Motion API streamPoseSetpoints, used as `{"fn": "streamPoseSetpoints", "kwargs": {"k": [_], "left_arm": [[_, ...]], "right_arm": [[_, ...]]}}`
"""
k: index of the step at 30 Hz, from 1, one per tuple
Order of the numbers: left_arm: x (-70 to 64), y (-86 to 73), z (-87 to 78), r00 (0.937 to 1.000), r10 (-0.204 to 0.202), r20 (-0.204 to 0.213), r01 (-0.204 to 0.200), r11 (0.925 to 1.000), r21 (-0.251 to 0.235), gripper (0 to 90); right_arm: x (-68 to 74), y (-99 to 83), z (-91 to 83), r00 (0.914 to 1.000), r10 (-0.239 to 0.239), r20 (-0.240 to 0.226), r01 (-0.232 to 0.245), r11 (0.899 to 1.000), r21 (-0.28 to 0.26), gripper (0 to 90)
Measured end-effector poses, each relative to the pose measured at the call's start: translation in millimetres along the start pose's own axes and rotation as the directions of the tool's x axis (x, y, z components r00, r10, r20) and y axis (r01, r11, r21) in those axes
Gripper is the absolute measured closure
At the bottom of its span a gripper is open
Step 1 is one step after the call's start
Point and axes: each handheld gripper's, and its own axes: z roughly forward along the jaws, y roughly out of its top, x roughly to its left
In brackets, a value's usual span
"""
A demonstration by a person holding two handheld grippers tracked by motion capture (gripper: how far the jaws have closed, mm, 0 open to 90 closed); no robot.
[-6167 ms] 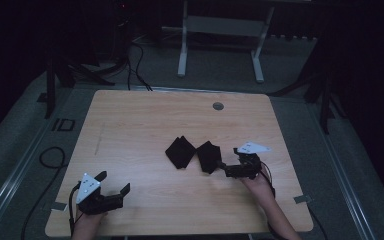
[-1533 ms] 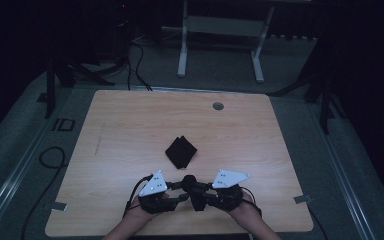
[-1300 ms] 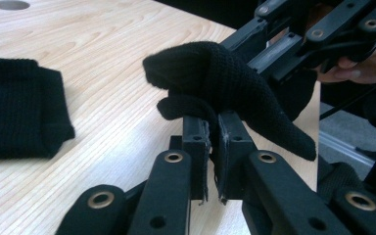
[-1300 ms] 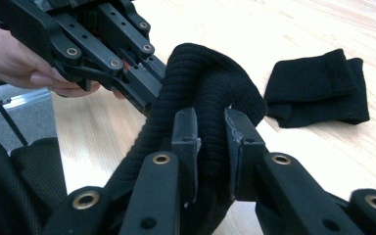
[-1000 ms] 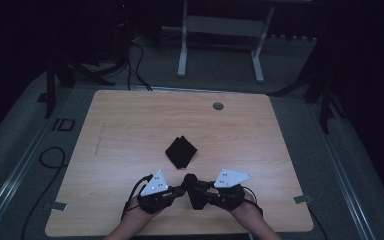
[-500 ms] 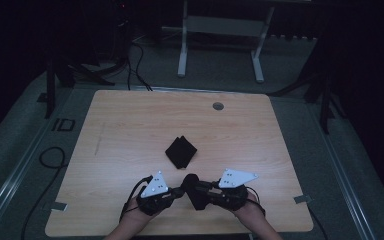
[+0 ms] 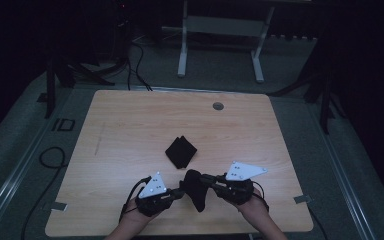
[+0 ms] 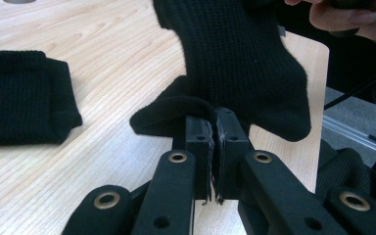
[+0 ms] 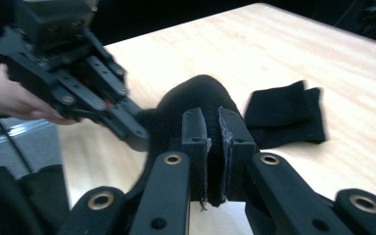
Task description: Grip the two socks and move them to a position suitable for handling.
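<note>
A black knitted sock hangs between my two grippers near the table's front edge. My left gripper is shut on one edge of this sock, its jaws pinching the fabric. My right gripper is shut on the sock's other end. In the right gripper view the left gripper reaches in from the left. A second black sock, folded, lies flat on the table's middle; it lies at the left in the left gripper view and at the right in the right gripper view.
The wooden table has a round grommet near its far edge. Cables lie on the floor at the left, and a white stand frame is behind the table. A hand holds the right gripper.
Six seconds ago both socks lay mid-table with the grippers apart. Since then one sock was carried to the front edge and both grippers hold it; over the last second they barely shift.
</note>
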Motion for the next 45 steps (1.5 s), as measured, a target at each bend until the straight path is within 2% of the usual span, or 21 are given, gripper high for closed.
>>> {"fn": "streamPoseSetpoints", "kwargs": {"k": [3,6,9,11,13,15,17,20,22,24,25,28,30,32,35,38,40,42,44,45], "left_arm": [[0.1,4.9,-6.5,1.0000,0.002,0.002,-0.002,0.9999,-0.015,87.0],[-0.2,7.3,-10.1,0.9999,0.011,-0.005,-0.011,0.9999,-0.009,87.0],[2.2,6.5,-13.3,0.9999,0.000,-0.015,0.000,1.0000,-0.007,87.0],[5.9,5.5,-19.8,0.9996,-0.016,-0.023,0.015,0.9999,-0.008,87.0],[5.8,5.8,-22.7,0.9994,-0.011,-0.033,0.010,0.9999,-0.010,87.1],[6.1,7.8,-31.1,0.9991,-0.005,-0.041,0.005,0.9999,-0.013,87.0],[6.1,7.8,-31.1,0.9991,-0.005,-0.041,0.005,0.9999,-0.013,87.0],[10.6,9.1,-38.5,0.9994,-0.006,-0.034,0.006,0.9999,0.013,86.9],[13.9,7.5,-38.5,0.9997,-0.017,-0.016,0.018,0.9992,0.036,86.9],[15.4,5.7,-37.6,0.9997,-0.017,-0.018,0.018,0.9987,0.048,86.9],[18.8,1.1,-33.7,0.9995,-0.030,-0.002,0.030,0.9958,0.086,86.8],[24.1,-8.6,-24.4,0.9969,-0.075,0.021,0.072,0.9880,0.137,86.8],[26.8,-15.5,-17.6,0.9947,-0.099,0.030,0.091,0.9789,0.183,86.7],[29.0,-22.2,-12.5,0.9935,-0.110,0.032,0.101,0.9731,0.207,86.7],[32.5,-29.7,-7.0,0.9908,-0.130,0.039,0.117,0.9645,0.237,86.5],[32.8,-32.0,-6.8,0.9931,-0.114,0.028,0.104,0.9634,0.247,86.0],[33.8,-31.4,-10.0,0.9933,-0.114,0.017,0.107,0.9659,0.236,83.6],[34.9,-30.2,-14.9,0.9945,-0.105,-0.002,0.103,0.9679,0.229,74.9],[34.8,-29.4,-20.5,0.9953,-0.094,-0.021,0.097,0.9701,0.222,64.2],[34.9,-28.9,-23.6,0.9958,-0.088,-0.027,0.092,0.9702,0.224,63.9]], "right_arm": [[-2.8,-1.1,-8.0,0.9998,-0.003,0.019,0.003,1.000,-0.011,83.1],[-5.7,-1.6,-14.0,0.9992,0.001,0.041,0.000,1.000,-0.024,83.1],[-10.3,-0.8,-21.1,0.9979,0.013,0.064,-0.010,0.999,-0.043,83.1],[-18.4,0.9,-36.1,0.9940,0.028,0.105,-0.020,0.997,-0.070,83.1],[-20.6,1.0,-41.5,0.9920,0.030,0.123,-0.020,0.997,-0.079,83.0],[-27.6,-0.7,-56.7,0.9852,0.044,0.166,-0.029,0.995,-0.097,83.0],[-29.6,-2.0,-61.1,0.9828,0.052,0.177,-0.035,0.994,-0.099,83.0],[-34.5,-10.8,-71.7,0.9760,0.079,0.203,-0.059,0.993,-0.101,82.8],[-35.7,-19.8,-73.0,0.9736,0.099,0.206,-0.081,0.993,-0.091,82.6],[-36.0,-25.5,-72.4,0.9723,0.110,0.206,-0.094,0.992,-0.086,82.5],[-35.8,-40.9,-67.3,0.9692,0.133,0.208,-0.124,0.991,-0.053,82.3],[-34.9,-62.2,-54.6,0.9647,0.139,0.224,-0.148,0.989,0.023,82.2],[-35.4,-76.7,-45.8,0.9636,0.158,0.216,-0.176,0.982,0.065,82.0],[-35.5,-87.3,-38.9,0.9633,0.155,0.219,-0.182,0.977,0.111,81.7],[-36.9,-95.4,-33.5,0.9624,0.160,0.220,-0.194,0.970,0.145,80.6],[-37.2,-97.6,-29.8,0.9643,0.164,0.207,-0.200,0.965,0.167,71.9],[-36.6,-98.1,-27.9,0.9667,0.166,0.195,-0.202,0.962,0.185,64.9],[-35.1,-98.0,-28.0,0.9700,0.154,0.188,-0.190,0.964,0.188,56.5],[-34.5,-97.1,-29.4,0.9713,0.145,0.189,-0.181,0.965,0.191,53.9],[-34.8,-96.2,-30.6,0.9705,0.150,0.188,-0.186,0.964,0.188,52.8]]}}
